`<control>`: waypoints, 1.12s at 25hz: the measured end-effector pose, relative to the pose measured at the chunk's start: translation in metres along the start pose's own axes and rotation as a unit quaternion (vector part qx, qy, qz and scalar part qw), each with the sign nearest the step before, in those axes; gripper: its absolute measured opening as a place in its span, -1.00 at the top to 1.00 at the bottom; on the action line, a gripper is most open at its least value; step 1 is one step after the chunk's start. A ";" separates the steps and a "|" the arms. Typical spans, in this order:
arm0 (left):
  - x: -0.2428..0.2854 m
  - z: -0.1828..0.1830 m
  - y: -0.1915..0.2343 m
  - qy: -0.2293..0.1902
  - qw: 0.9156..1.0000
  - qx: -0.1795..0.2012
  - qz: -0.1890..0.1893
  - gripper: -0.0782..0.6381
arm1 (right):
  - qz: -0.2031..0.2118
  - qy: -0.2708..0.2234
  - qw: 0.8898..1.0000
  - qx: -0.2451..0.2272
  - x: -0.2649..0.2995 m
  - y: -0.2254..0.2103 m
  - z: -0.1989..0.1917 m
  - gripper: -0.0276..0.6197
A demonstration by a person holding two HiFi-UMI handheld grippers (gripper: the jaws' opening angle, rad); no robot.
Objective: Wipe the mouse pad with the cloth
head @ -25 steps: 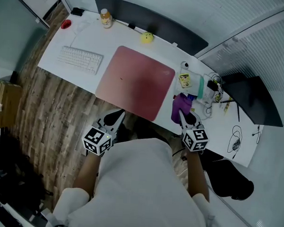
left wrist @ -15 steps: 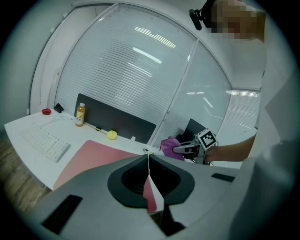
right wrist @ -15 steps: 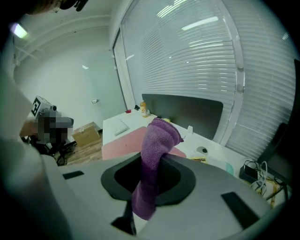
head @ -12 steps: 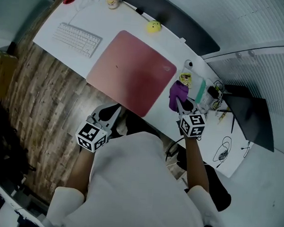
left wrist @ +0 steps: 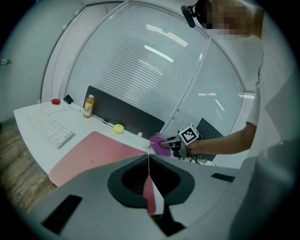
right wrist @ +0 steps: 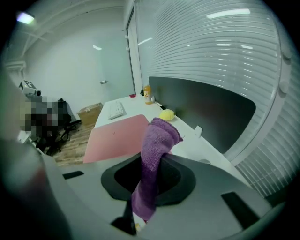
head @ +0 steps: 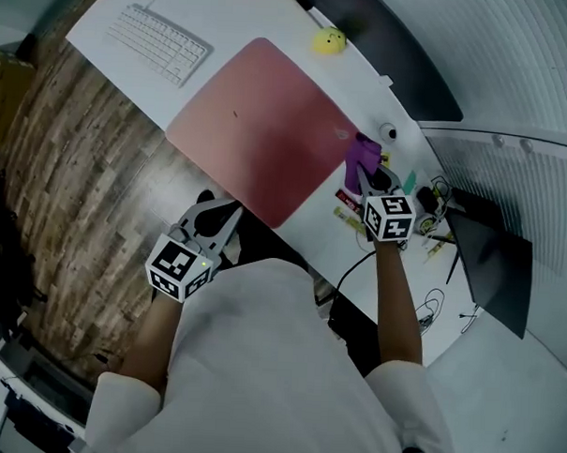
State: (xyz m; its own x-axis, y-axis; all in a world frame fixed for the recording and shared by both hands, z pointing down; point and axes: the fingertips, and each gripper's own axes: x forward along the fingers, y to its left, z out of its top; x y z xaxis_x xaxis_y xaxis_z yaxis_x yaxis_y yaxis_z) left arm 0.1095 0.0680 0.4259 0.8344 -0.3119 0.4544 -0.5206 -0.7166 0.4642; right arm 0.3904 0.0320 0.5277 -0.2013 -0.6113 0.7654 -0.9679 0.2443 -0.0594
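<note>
One cloth (head: 361, 155) pinched in right tool (head: 363, 177) | left tool (head: 228, 215) pressed together, empty | mouse pad (left wrist: 93, 150) corner hidden behind it

Small clutter (head: 425, 201) near mouse pad (head: 260, 126), indistinct.

Purple cloth (right wrist: 153, 140), pink mouse pad (head: 260, 126), white keyboard (head: 160, 39) (yellow toy (head: 329, 42) too)

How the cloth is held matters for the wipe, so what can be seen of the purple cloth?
The purple cloth is soft, fuzzy fabric like microfibre, bunched into a thick fold. The right hand-held gripper is shut on it: one rounded end stands past the jaw tips, the other hangs below. It sits over the pink mouse pad's right edge; contact with the pad cannot be told.
</note>
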 end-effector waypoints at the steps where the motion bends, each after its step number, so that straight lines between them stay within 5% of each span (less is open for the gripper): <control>1: 0.002 -0.001 0.000 0.000 1.000 -0.002 0.002 0.73 | 0.001 0.006 1.000 -0.009 0.007 -0.005 0.001 0.68; 17: 0.011 -0.021 0.014 0.003 0.998 -0.049 0.039 0.73 | -0.015 0.068 0.978 -0.196 0.099 -0.043 0.021 0.68; 28: 0.005 -0.030 0.020 0.010 0.996 -0.062 0.057 0.73 | -0.058 0.147 0.913 -0.377 0.152 -0.050 -0.015 0.68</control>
State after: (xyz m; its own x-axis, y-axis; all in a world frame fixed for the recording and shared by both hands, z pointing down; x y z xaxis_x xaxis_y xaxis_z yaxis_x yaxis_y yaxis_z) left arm 0.0978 0.0709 0.4607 0.7655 -0.3733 0.5240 -0.6312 -0.5936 0.4992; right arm 0.4106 -0.0620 0.6561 0.0531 -0.4647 0.8839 -0.5789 0.7069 0.4064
